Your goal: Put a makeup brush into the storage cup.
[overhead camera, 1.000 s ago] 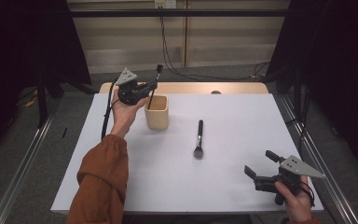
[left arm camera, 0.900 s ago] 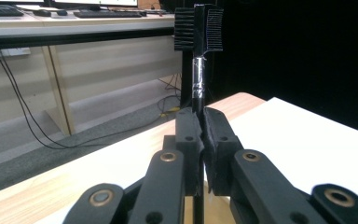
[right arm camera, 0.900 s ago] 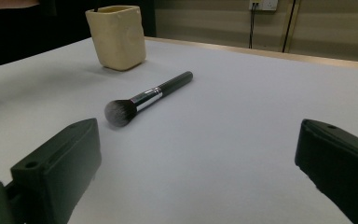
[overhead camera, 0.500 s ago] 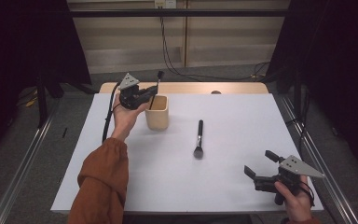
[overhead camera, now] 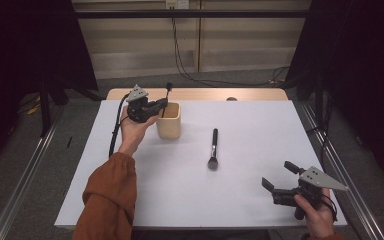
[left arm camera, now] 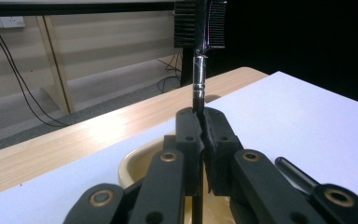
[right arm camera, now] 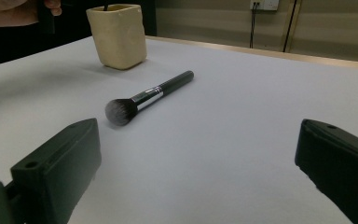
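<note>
While we keep the thin brush (left arm camera: pixel 199 74) pinched upright in the left gripper (overhead camera: pixel 156 106), its handle runs down between the closed jaws into the cup (overhead camera: pixel 169 120), and its flat, comb-like head stands above the jaws in the left gripper view. That cup is a cream, squarish pot whose rim (left arm camera: pixel 129 164) shows just beneath the jaws, and in the right gripper view it (right arm camera: pixel 117 35) stands at the far left with a dark stick rising from it. We hold the left gripper level at the cup's left side, jaws over the rim.

Near the middle of the table (overhead camera: pixel 250 130) lies the second brush (overhead camera: pixel 213 148), well apart from the cup, its black handle pointing away from us and its round bristle head toward us. From the right gripper view it (right arm camera: pixel 147 97) lies flat, bristles nearest.

Our right gripper (overhead camera: pixel 281 178) sits near the table's front right corner, well apart from both brushes. Its jaws stand wide apart with nothing between them.
</note>
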The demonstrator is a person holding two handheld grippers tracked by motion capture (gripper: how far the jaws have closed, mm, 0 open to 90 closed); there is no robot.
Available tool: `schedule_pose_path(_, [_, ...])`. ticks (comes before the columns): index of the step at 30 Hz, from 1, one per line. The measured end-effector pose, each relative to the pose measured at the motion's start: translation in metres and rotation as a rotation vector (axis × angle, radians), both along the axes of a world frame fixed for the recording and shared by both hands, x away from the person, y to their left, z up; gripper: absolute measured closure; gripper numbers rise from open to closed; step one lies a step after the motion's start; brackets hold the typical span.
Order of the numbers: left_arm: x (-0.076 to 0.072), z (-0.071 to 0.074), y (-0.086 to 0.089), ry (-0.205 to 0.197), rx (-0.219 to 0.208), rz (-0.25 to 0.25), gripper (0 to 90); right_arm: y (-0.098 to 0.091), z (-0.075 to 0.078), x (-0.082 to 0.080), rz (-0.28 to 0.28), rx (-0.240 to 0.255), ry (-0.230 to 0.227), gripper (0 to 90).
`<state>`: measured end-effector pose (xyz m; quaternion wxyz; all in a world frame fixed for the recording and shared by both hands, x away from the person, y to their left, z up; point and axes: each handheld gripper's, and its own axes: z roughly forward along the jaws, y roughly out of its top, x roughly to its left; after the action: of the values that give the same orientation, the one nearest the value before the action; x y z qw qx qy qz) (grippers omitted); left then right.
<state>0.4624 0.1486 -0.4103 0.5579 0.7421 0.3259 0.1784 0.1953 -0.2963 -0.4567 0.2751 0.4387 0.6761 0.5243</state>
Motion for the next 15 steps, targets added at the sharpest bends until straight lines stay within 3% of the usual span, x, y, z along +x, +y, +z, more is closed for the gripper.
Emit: schedule_pose_path(15, [-0.005,-0.012,0.005,0.032,0.024,0.011,85.3,0.0,0.0,0.0,0.001,-0.003,0.0,0.0])
